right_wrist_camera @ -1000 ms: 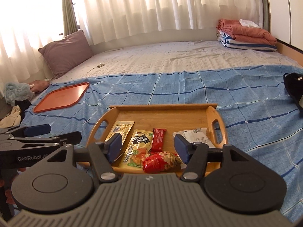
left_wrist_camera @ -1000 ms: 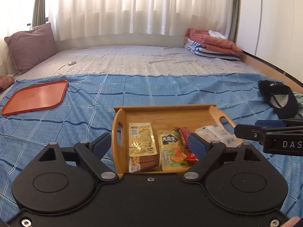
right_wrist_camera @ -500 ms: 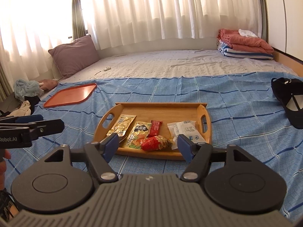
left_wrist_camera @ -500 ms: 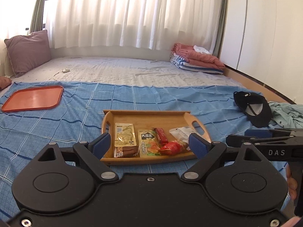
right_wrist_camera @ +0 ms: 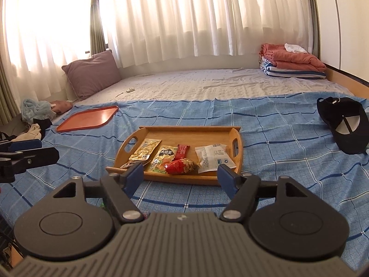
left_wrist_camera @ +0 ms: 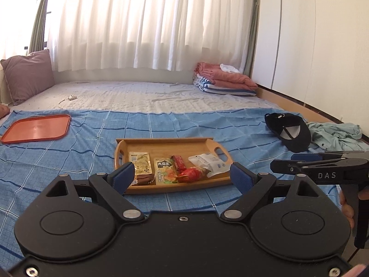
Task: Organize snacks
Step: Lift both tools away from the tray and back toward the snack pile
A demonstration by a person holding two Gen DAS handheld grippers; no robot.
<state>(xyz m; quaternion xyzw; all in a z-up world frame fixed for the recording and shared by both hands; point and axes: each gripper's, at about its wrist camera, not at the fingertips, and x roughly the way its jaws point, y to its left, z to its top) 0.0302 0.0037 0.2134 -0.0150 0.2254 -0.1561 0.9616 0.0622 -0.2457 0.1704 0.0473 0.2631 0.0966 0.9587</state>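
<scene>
A wooden tray (left_wrist_camera: 161,141) (right_wrist_camera: 189,128) with handles lies on the blue checked bedspread. In it lie a yellow packet (left_wrist_camera: 139,165), a green-and-orange packet (left_wrist_camera: 165,169), a red bar (left_wrist_camera: 178,162), a crinkled red bag (right_wrist_camera: 181,166), a white packet (right_wrist_camera: 213,157) and a brown snack (left_wrist_camera: 141,180). My left gripper (left_wrist_camera: 182,172) hovers open, short of the tray's near edge, with nothing between its blue pads. Beside it on the right, my right gripper (right_wrist_camera: 180,170) also stands open and empty, just as far back. Each gripper shows at the edge of the other's view.
An orange plastic tray (left_wrist_camera: 37,128) lies empty at the far left of the bedspread. A black cap (left_wrist_camera: 288,131) and a teal garment (left_wrist_camera: 334,133) lie to the right. Folded blankets (left_wrist_camera: 223,78) and a mauve pillow (left_wrist_camera: 27,73) sit at the back, loose clothes (right_wrist_camera: 34,115) at the left.
Both grippers have drawn back from the wooden tray and risen a little, so the tray looks smaller and farther. The right jaws stand slightly wider. The snacks have not moved.
</scene>
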